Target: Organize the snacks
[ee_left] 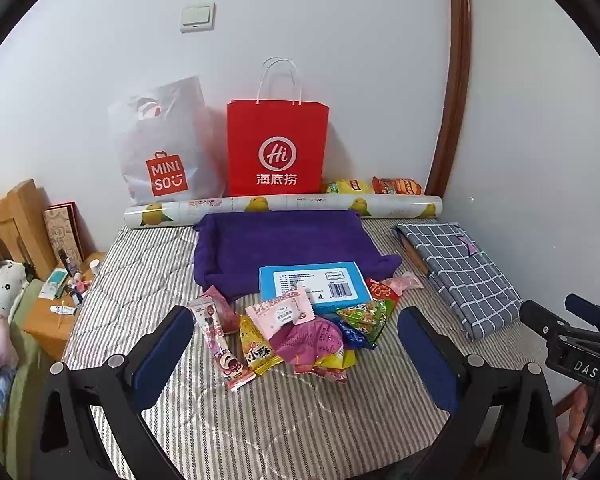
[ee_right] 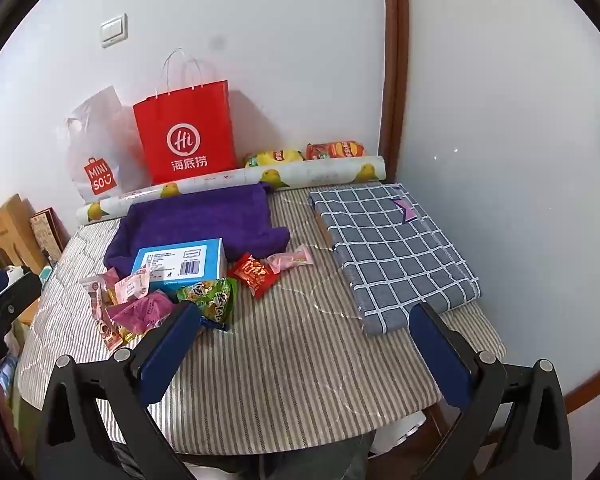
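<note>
Left wrist view looks down on the snack pile (ee_left: pixel 296 332), which lies straight ahead of the left gripper (ee_left: pixel 296 356), framed between its wide-open, empty jaws. From the right gripper (ee_right: pixel 304 352), also spread wide and empty, the heap sits up and to the left, so the left hand is judged nearer. Crinkly packets in pink, yellow, green and red overlap loosely on the striped surface (ee_right: pixel 300 360), against a blue box (ee_left: pixel 314 286); the long pink packet (ee_left: pixel 220 344) runs roughly toward the camera.
</note>
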A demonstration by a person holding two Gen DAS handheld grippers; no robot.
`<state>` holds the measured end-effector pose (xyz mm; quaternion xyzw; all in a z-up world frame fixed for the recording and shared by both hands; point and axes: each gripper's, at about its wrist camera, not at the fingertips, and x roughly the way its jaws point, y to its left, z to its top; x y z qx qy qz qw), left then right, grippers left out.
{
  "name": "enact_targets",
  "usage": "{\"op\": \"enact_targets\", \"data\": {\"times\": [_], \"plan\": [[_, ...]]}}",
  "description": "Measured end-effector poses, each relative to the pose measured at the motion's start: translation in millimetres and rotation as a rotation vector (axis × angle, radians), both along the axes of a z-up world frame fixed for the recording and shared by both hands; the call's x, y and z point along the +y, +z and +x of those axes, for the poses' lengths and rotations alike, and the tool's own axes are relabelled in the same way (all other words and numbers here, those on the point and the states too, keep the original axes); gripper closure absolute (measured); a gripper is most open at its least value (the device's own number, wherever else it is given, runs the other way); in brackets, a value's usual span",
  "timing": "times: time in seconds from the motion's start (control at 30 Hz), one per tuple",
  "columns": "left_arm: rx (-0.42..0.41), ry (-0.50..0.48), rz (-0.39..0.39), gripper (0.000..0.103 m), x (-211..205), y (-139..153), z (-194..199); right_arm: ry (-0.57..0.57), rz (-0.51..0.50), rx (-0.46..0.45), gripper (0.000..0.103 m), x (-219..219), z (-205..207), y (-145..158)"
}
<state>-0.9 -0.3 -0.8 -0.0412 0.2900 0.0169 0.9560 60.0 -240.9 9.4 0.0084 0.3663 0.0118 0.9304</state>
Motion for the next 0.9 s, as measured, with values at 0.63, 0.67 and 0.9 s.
{"op": "enact_targets", "data": {"times": [0.63,0.67,0.9], "plan": [[-0.023,-0.019,0.011,0.000,-11.2,6.0,-9.5,0.020,0.002,0.029,0.000,6.9,-11.9,-1.9],[-0.022,-0.017,0.013,0.000,-11.5,6.2,-9.3,0.020,0.000,0.028,0.000,7.0,-12.2,-1.6],[-0.022,-0.013,0.012,0.000,-10.0,7.1,-8.2,0.036,-0.022,0.015,0.000,12.6,-15.1,1.0]]}}
